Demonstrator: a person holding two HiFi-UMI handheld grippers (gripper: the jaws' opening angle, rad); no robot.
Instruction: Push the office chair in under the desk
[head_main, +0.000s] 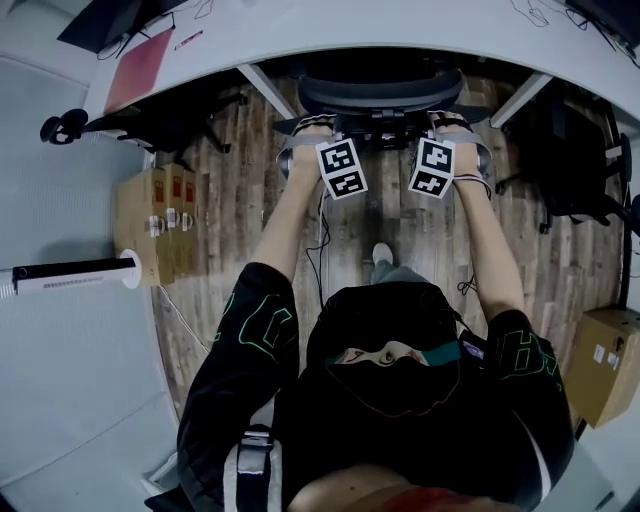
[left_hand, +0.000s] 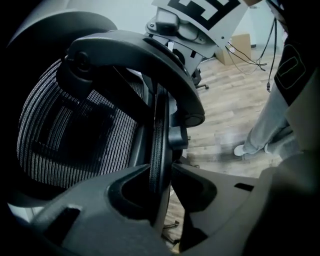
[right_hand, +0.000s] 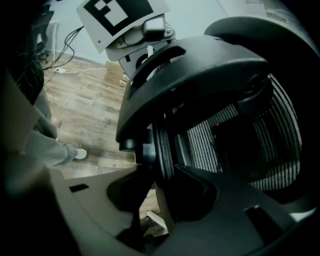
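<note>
The black mesh office chair (head_main: 380, 95) stands with its seat partly under the white desk (head_main: 400, 30), its backrest facing me. My left gripper (head_main: 305, 130) holds the left side of the backrest top, and my right gripper (head_main: 450, 125) holds the right side. In the left gripper view the backrest's thin rim (left_hand: 160, 145) runs down between the jaws of my left gripper (left_hand: 161, 175), which press on it. The right gripper view shows my right gripper (right_hand: 159, 175) closed on the rim (right_hand: 162, 145) the same way, with the mesh (right_hand: 240, 135) beside it.
Desk legs (head_main: 265, 90) (head_main: 520, 98) flank the chair. Other dark chairs stand at the left (head_main: 160, 120) and right (head_main: 580, 170). Cardboard boxes sit at the left (head_main: 160, 220) and lower right (head_main: 605, 365). My shoe (head_main: 382, 253) is on the wooden floor behind the chair.
</note>
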